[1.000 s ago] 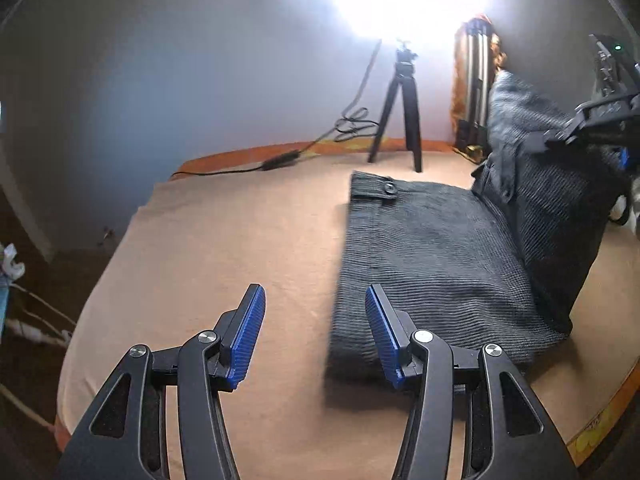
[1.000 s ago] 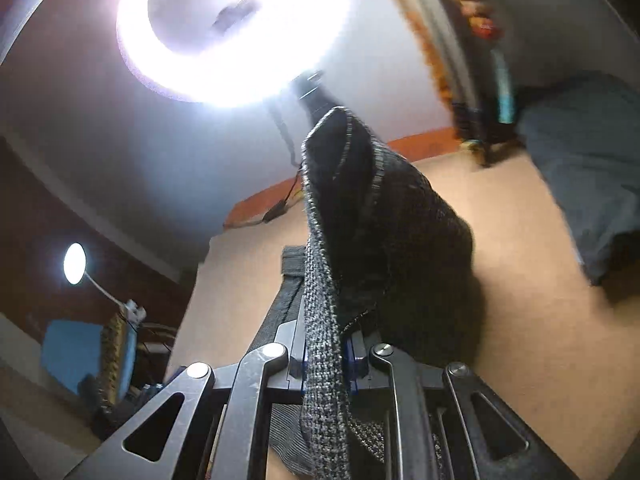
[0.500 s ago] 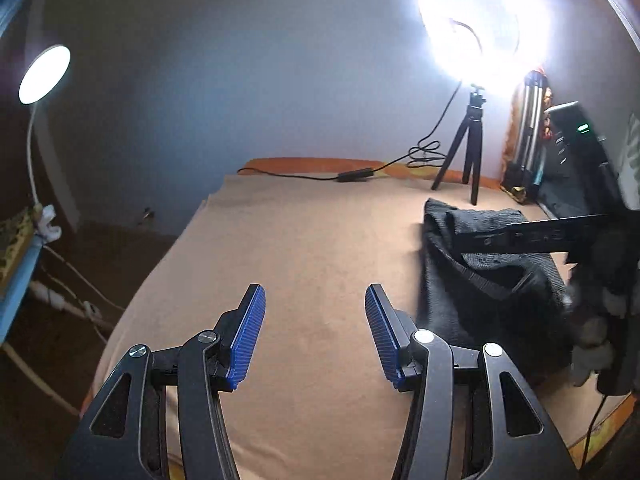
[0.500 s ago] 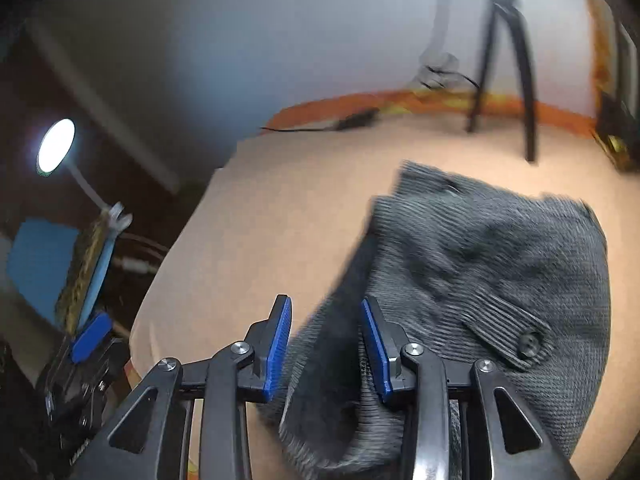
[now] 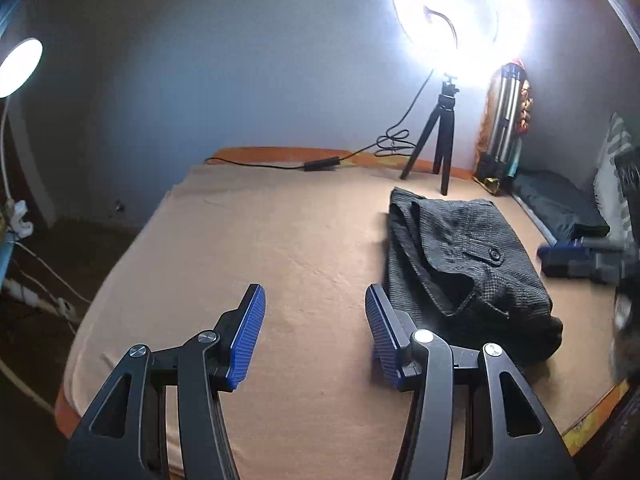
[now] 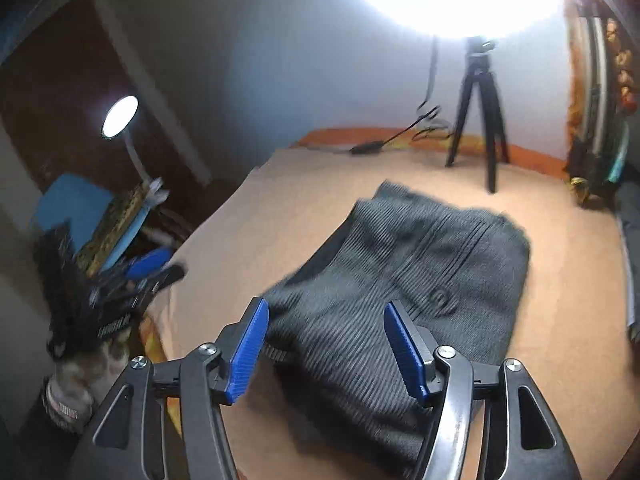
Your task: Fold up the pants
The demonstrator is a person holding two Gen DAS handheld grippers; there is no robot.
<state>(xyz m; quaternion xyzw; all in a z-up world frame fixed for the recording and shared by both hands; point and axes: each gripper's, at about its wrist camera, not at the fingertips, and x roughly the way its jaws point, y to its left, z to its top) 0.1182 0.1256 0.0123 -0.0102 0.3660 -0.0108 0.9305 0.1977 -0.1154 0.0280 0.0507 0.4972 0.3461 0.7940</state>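
Dark grey pants (image 5: 460,256) lie folded in a thick bundle on the tan bed sheet (image 5: 260,240), a buttoned pocket flap on top. My left gripper (image 5: 314,300) hovers open over bare sheet just left of the bundle, nothing between its blue pads. In the right wrist view my right gripper (image 6: 326,312) hangs above the near edge of the pants (image 6: 420,264); its jaws are opening and the pads stand clear of the cloth. Each gripper shows blurred in the other's view: the right gripper (image 5: 580,258) at the right edge, the left gripper (image 6: 148,268) at the left.
A bright ring light on a small black tripod (image 5: 444,140) stands at the bed's far side, its cable (image 5: 320,164) trailing along the back edge. A dark folded cloth (image 5: 560,204) lies far right. A desk lamp (image 6: 120,116) and clutter stand beyond the left edge.
The right gripper held the pants' fabric up in shut jaws; it has let go and opened, and the pants now lie folded on the bed. The left gripper has shifted a little, still open.
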